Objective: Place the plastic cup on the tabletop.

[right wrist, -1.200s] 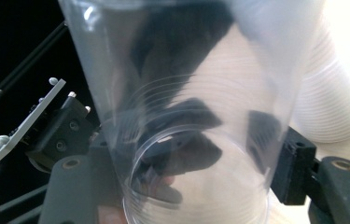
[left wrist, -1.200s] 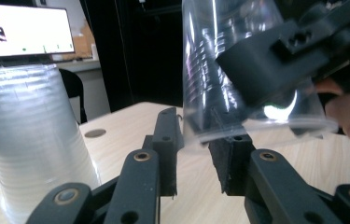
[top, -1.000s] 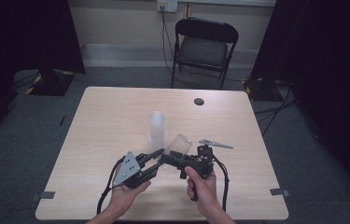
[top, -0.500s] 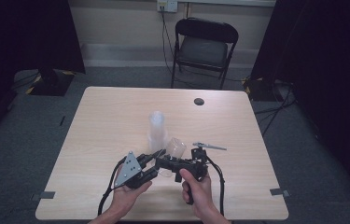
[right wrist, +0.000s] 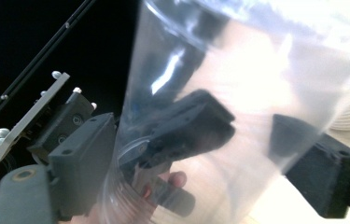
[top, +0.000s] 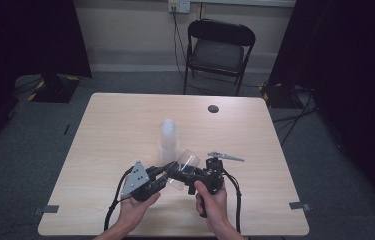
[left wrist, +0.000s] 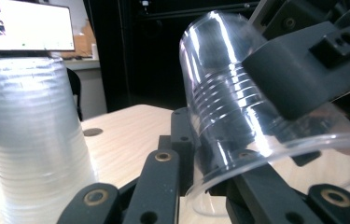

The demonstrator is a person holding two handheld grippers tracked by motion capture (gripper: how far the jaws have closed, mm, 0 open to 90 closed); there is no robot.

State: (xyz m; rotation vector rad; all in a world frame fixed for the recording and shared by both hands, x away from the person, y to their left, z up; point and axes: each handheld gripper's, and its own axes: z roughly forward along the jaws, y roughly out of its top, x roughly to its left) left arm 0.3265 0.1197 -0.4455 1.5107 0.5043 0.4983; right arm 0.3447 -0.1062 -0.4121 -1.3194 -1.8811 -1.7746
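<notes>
A single clear plastic cup (top: 188, 160) hangs tilted above the table's near middle. My right gripper (top: 184, 173) is shut across its body; in the right gripper view the cup (right wrist: 256, 70) sits between both jaws of that gripper (right wrist: 205, 168). My left gripper (top: 167, 176) meets the cup from the left. In the left gripper view its jaws (left wrist: 210, 154) pinch the cup (left wrist: 219, 93) at the wall near the rim, one jaw inside. A stack of clear cups (top: 168, 137) stands upside down just behind, seen close at left as the stack (left wrist: 32, 140).
A small black round disc (top: 213, 108) lies on the wooden table (top: 115, 125) near its far edge. A black folding chair (top: 218, 50) stands beyond the table. Cables trail from both grippers toward the near edge.
The right gripper has carried the cup leftward and nearer, bringing its rim onto the left gripper's jaws. The left hand has barely moved. The stack has stayed put.
</notes>
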